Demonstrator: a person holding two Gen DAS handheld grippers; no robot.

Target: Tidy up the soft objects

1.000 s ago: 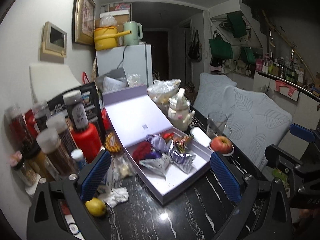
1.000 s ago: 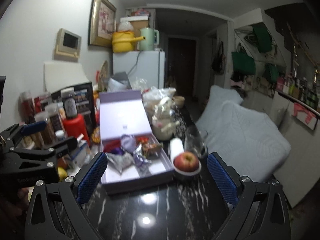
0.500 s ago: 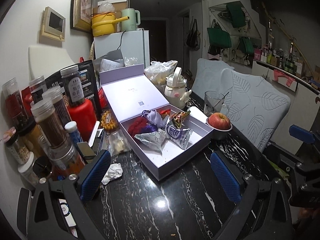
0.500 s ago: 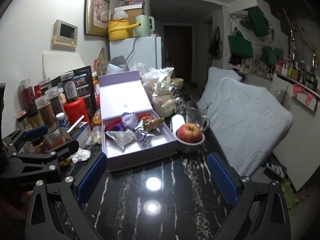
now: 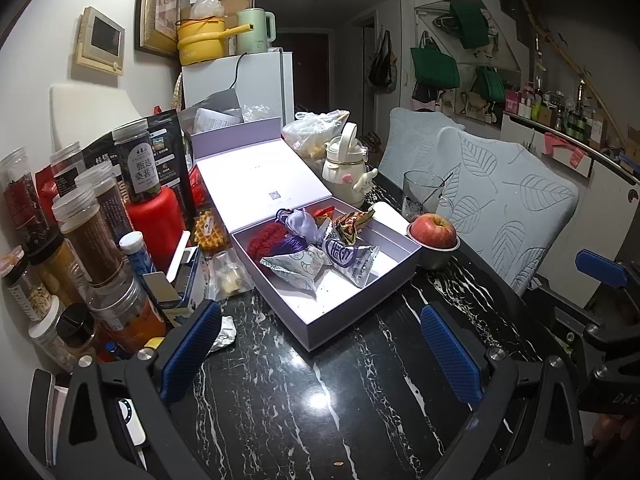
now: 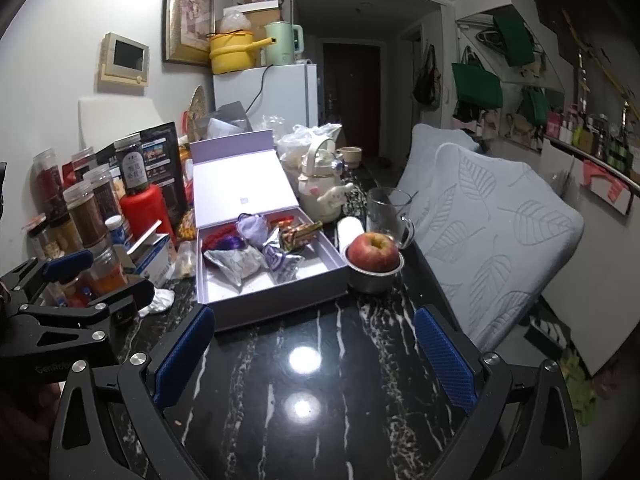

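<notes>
Dark jar label: 甄选桑葚, roughly; right gripper body: "DAS"; other print unreadable

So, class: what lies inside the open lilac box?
Inside the lilac box: two silver pyramid packets, a lilac pouch, red knitted piece, a wrapped sweet. Anything beneath them is hidden.

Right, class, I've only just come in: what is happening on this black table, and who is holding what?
A person holds a two-finger gripper in each hand above a black marble table. Both the left gripper and the right gripper are open and hold nothing. Ahead of them sits an open lilac box containing soft sachets and packets, among them a lilac pouch and a red knitted piece. An apple rests in a metal bowl beside the box. No soft object is being handled at this moment.
</notes>
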